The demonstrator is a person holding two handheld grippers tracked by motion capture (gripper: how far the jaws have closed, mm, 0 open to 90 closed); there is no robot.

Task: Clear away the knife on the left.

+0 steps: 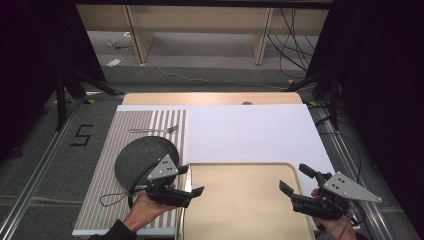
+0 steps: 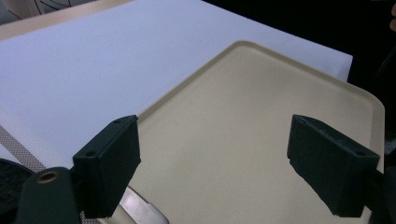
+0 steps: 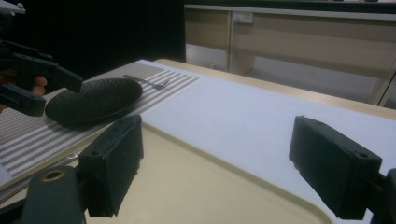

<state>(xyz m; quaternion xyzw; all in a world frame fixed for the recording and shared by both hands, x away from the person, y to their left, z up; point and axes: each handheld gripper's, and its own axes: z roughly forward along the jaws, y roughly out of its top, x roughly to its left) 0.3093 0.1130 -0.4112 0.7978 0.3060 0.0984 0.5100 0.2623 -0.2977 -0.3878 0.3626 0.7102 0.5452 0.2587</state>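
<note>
Both grippers hung over the tray (image 1: 240,210), one at each side, and neither held a thing. The left gripper (image 1: 192,182) sat at the tray's left edge with its jaws wide apart. The right gripper (image 1: 295,182) sat at the tray's right edge, and its jaws were wide apart too.

The tray was bare (no plate, no fork on it). It lay at the near side of the table, on a white sheet (image 1: 250,132), with its left edge next to a striped mat (image 1: 107,145). In the left gripper view the tray (image 2: 243,135) showed right between the open jaws, so it was the nearest thing to grab.

On the mat sat a dark round plate (image 1: 142,157), just left of the left gripper. A fork (image 1: 154,130) lay past the plate, near the far end of the mat. A shiny thing (image 2: 140,207) lay by the tray's left edge, maybe a knife, but I could not tell for sure.

I think the job had hardly begun. Nothing was on the tray and nothing was gripped. Picking things up and setting them down was all yet to do.
</note>
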